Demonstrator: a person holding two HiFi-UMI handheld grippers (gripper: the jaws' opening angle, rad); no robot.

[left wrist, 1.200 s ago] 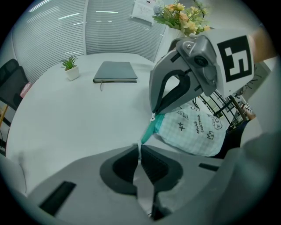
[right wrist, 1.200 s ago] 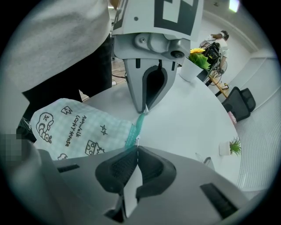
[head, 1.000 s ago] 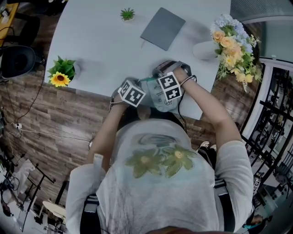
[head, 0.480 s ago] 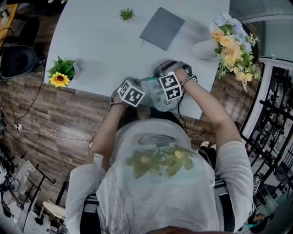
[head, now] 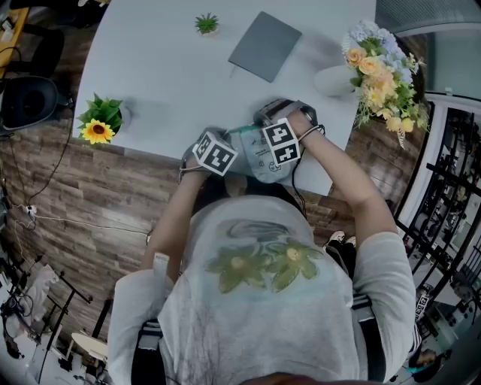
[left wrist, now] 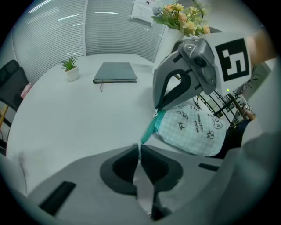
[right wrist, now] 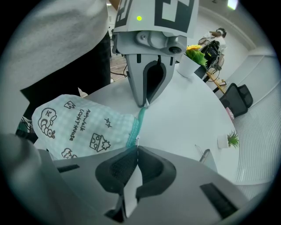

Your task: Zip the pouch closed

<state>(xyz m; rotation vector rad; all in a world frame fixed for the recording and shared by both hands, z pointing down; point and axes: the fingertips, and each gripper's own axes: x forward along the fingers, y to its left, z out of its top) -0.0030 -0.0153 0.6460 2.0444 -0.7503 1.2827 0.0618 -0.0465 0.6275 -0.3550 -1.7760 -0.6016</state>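
Observation:
A pale teal checked pouch [head: 261, 161] with doodle prints hangs at the near edge of the white table [head: 165, 83], between both grippers. Its teal zipper strip [left wrist: 151, 125] runs taut from one gripper to the other. My left gripper [left wrist: 139, 148] is shut on the end of that strip. My right gripper [right wrist: 137, 147] is shut on the small zipper pull [right wrist: 137, 140], with the pouch body [right wrist: 83, 127] to its left. In each gripper view the other gripper stands opposite, its tips pinched on the strip. The pouch mouth is hidden.
A grey notebook [head: 264, 46] lies at the table's far side, and a small potted plant [head: 207, 22] stands beyond it. A sunflower pot [head: 100, 120] stands at the left edge and a vase of flowers [head: 379, 71] at the right.

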